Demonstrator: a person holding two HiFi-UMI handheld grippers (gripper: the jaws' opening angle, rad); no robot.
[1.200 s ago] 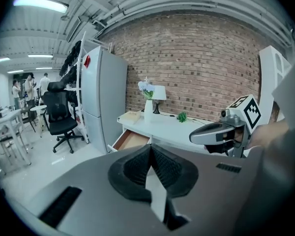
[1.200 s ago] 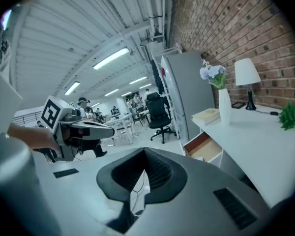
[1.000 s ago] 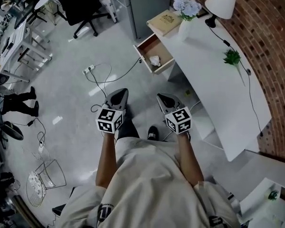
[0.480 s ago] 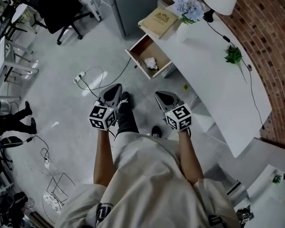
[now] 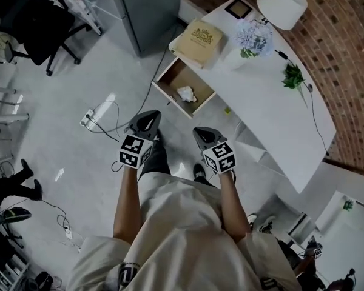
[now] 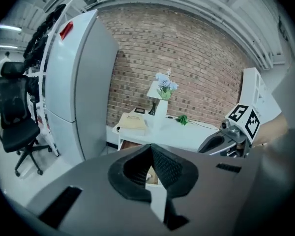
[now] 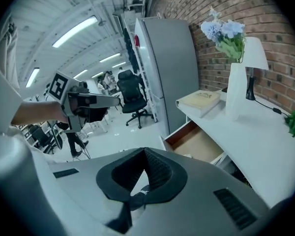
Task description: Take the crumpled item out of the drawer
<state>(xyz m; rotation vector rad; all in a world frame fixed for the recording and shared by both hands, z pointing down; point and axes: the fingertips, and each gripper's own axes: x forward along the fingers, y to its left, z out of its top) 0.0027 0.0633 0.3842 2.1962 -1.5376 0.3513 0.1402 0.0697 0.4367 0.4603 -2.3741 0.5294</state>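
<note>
The wooden drawer (image 5: 170, 77) stands pulled out from the white desk (image 5: 273, 108), and a crumpled white item (image 5: 186, 93) lies inside it. Both grippers hang over the floor short of the drawer, side by side. My left gripper (image 5: 149, 117) is shut and empty, its tip pointing at the drawer's near corner. My right gripper (image 5: 198, 131) is also shut with nothing in it, just below the drawer front. The left gripper view shows its jaws (image 6: 150, 146) closed, with the desk beyond. In the right gripper view the closed jaws (image 7: 145, 150) point toward the open drawer (image 7: 194, 141).
On the desk sit a tan book (image 5: 197, 38), a vase of flowers (image 5: 253, 36), a lamp (image 5: 282, 5) and a small plant (image 5: 293, 76). A tall grey cabinet (image 5: 133, 11) stands left of the drawer. A power strip (image 5: 88, 117) with cables lies on the floor.
The person has walked toward the desk, so the drawer now lies closer to both gripper tips. Both grippers stay shut and side by side.
</note>
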